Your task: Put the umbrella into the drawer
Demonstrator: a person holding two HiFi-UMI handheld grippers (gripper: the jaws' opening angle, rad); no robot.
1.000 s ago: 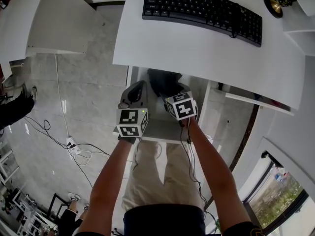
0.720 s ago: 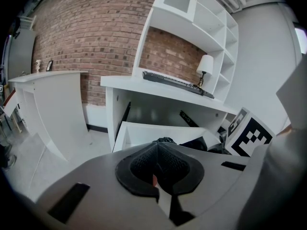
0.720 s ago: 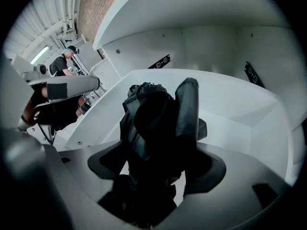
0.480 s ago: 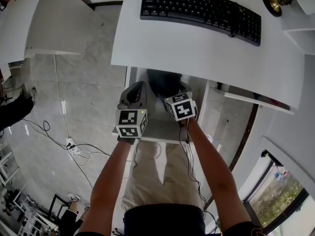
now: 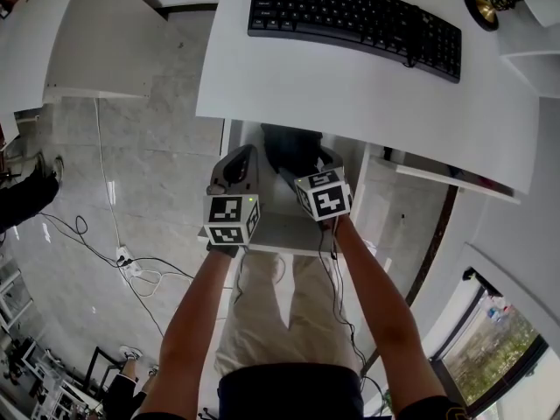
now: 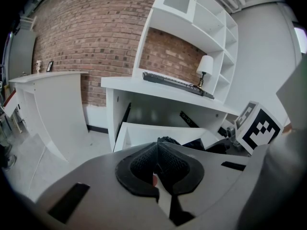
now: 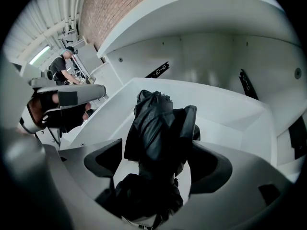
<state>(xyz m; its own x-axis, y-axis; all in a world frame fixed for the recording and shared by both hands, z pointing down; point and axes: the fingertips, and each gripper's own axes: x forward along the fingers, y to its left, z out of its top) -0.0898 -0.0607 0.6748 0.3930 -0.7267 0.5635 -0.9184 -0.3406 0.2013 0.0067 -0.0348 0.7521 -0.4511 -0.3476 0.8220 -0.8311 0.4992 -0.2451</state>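
Pointing lengthwise into drawer (image 7: 230,99): umbrella (image 7: 156,123)

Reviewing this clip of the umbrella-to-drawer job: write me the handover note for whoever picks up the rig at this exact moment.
Left claw: shut, nothing in it, held over the drawer's left side.
Right claw: its jaws have just been opening and now stand open either side of the umbrella, pads not pressing on it.
Umbrella: black, folded, lying inside the open drawer under the desk.
Done: the umbrella is in the drawer and released.
Left: draw the right claw up and clear; probably push the drawer shut, if that is wanted.
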